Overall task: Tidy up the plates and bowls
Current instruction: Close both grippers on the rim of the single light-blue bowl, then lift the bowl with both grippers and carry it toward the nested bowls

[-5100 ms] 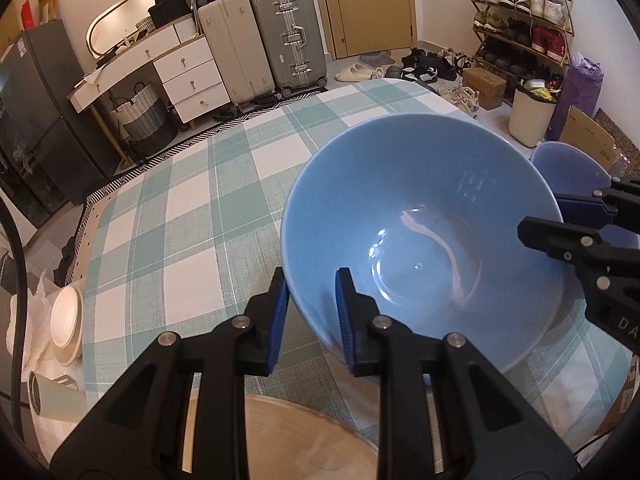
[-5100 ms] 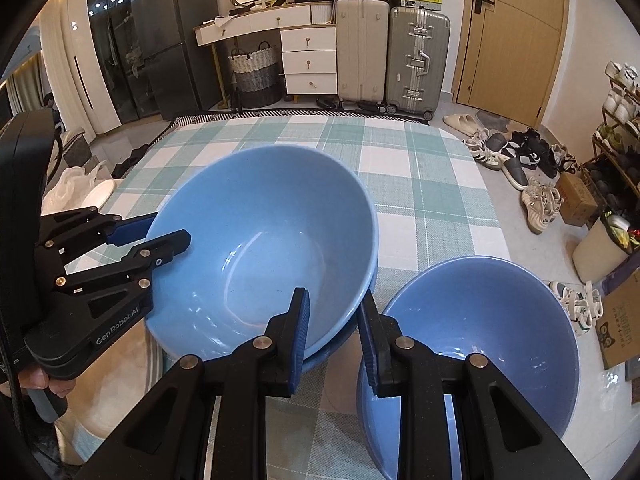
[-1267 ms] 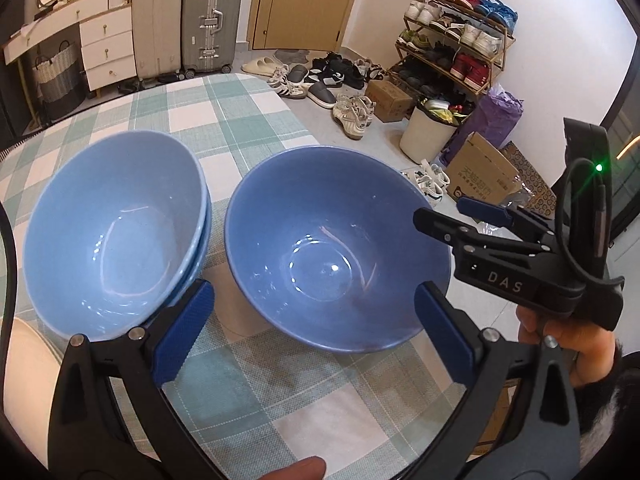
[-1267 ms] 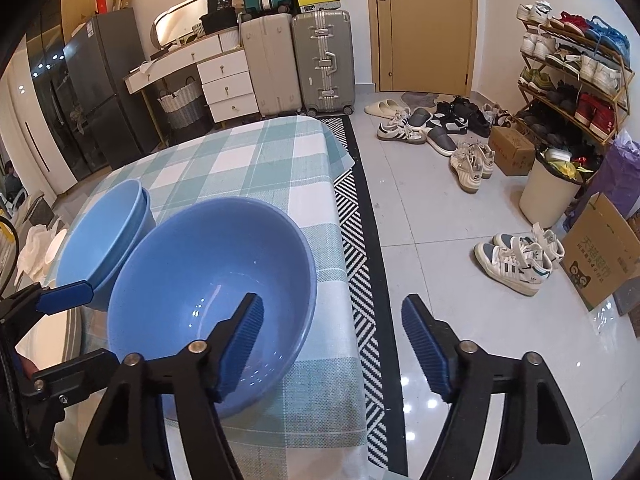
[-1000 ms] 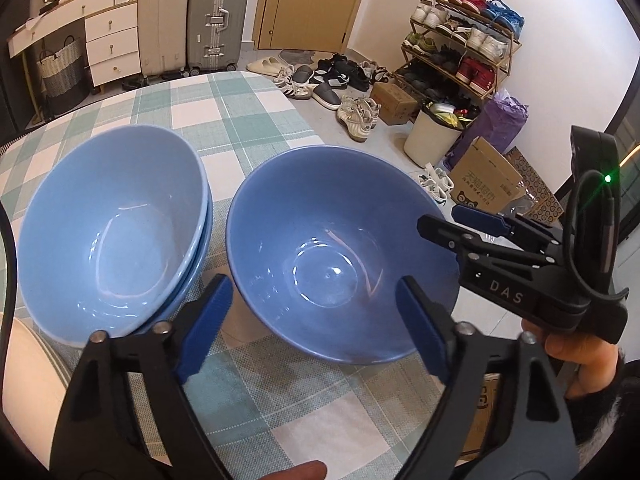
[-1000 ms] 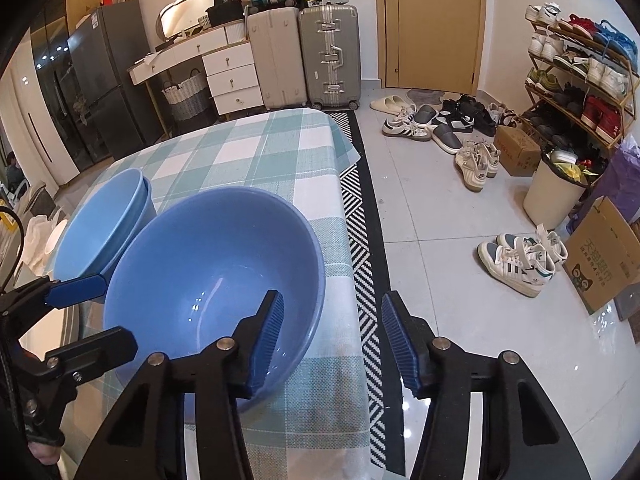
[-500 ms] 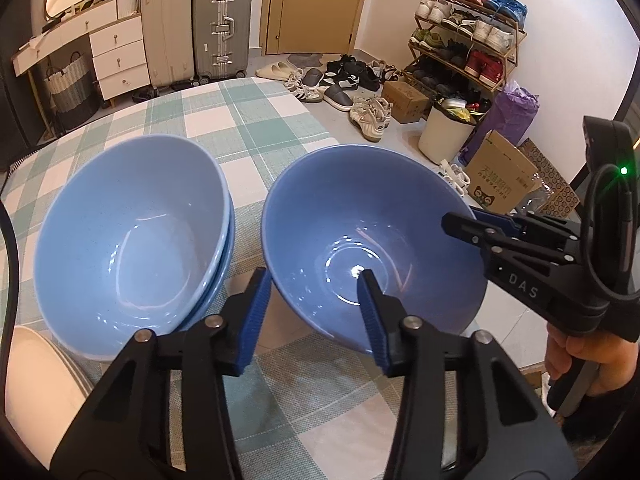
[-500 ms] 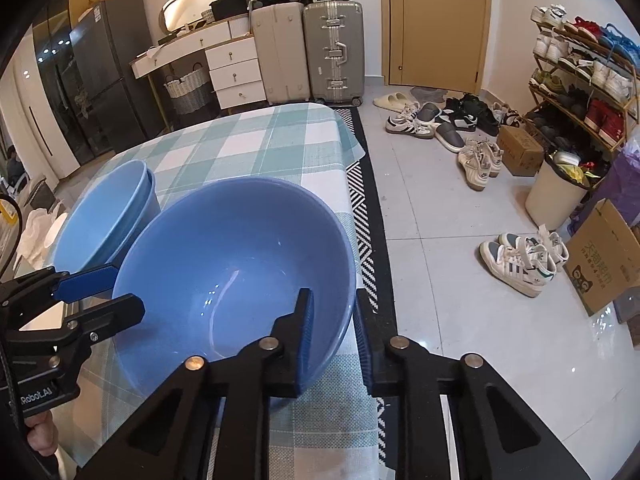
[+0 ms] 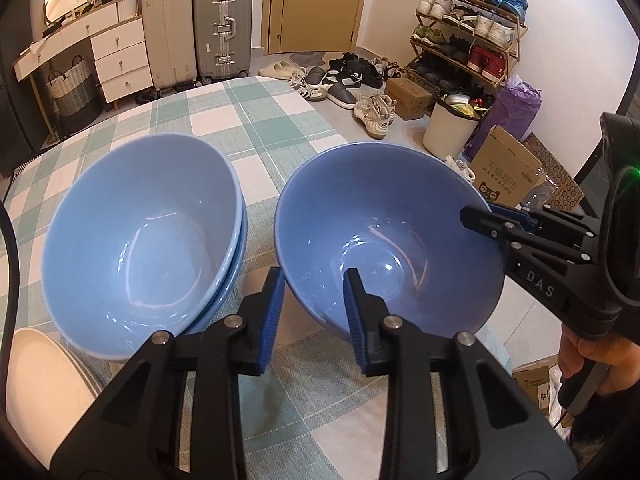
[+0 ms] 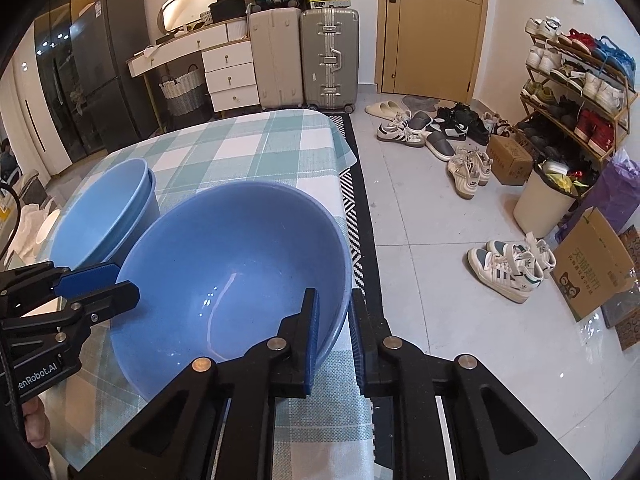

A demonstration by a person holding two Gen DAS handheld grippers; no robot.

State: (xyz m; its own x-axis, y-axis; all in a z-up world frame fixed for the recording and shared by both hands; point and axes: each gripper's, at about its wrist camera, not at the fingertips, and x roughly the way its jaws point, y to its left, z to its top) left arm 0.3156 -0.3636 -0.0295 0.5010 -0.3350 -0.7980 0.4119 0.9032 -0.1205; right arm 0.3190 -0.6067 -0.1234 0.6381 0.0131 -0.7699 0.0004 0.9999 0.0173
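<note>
Single blue bowl [image 9: 384, 236] sits on the checked surface [image 9: 248, 120], near its edge, just beside a stack of two blue bowls [image 9: 140, 236]. Left gripper [image 9: 314, 316] straddles the single bowl's near rim, pads slightly apart; contact uncertain. Right gripper [image 10: 334, 330] pinches the same bowl's opposite rim. White plates [image 9: 36, 376] lie beside the stack.

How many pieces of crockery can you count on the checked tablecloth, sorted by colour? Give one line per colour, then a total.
Blue bowls: 3 – the single bowl gripped at its rim by the left tool and the right tool, plus the nested pair beside it.
White plates: 1 stack, too cropped to count.
Total: 3 bowls plus the plate stack.
</note>
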